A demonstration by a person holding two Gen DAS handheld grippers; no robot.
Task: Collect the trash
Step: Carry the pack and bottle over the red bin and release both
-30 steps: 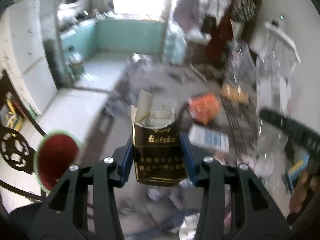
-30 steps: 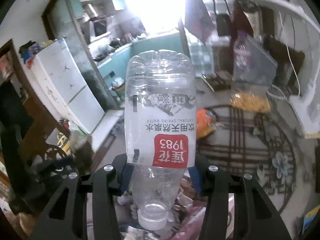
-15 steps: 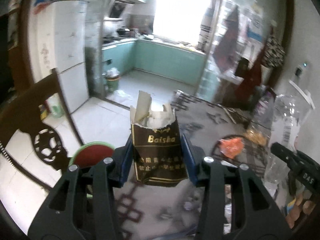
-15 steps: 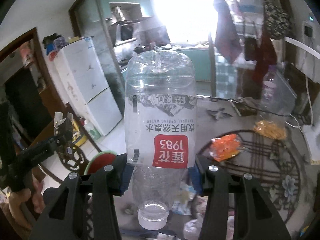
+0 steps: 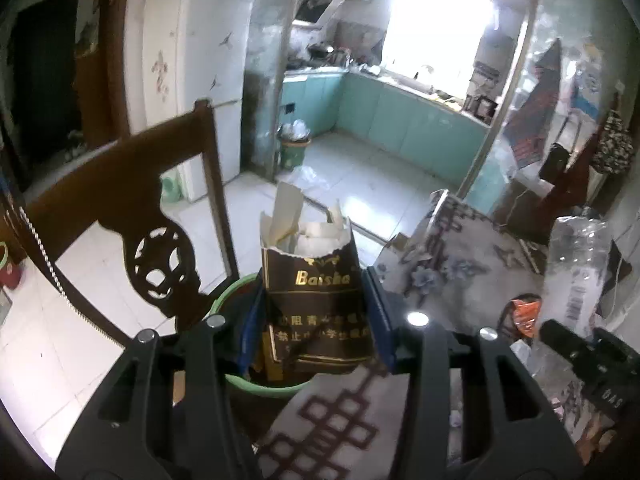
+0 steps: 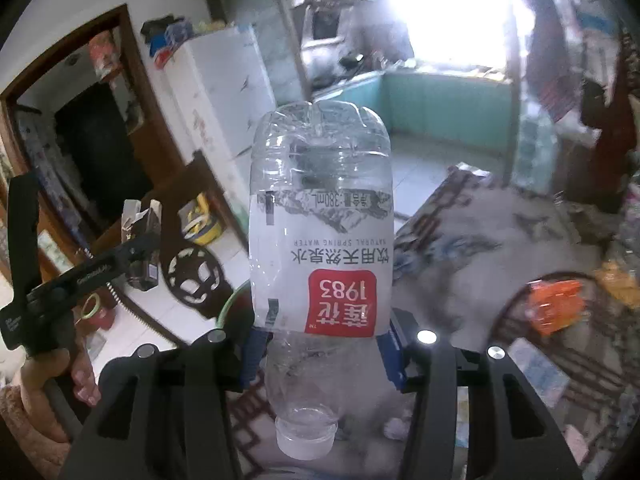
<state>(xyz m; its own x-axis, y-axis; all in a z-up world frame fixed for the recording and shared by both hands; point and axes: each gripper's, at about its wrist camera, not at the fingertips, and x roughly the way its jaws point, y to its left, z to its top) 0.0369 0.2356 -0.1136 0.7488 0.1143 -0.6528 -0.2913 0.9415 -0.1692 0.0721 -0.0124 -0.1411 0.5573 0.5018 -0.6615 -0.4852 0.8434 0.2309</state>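
Right now my left gripper (image 5: pixel 314 322) pinches the torn cigarette pack (image 5: pixel 316 300) between its blue pads, directly above the green bin (image 5: pixel 272 386) that stands on the floor just off the table's (image 5: pixel 472 292) left edge, beside the chair (image 5: pixel 132 208). My right gripper (image 6: pixel 320 350) clamps the empty water bottle (image 6: pixel 320 240) cap-down, over the same edge of the table.

My worry is the release. The pack is light, ripped open and stuffed with loose paper scraps; if I let go while it hangs over the rim and not the opening, it may bounce off the rim or shed scraps onto the floor. The bottle is smooth and held low on its body, so it could swivel or slip as I swing it across.

I count one pack, one bottle, one bin, one chair. One orange wrapper (image 6: pixel 554 306) and some smaller litter, too blurred to count, lie further along the table.
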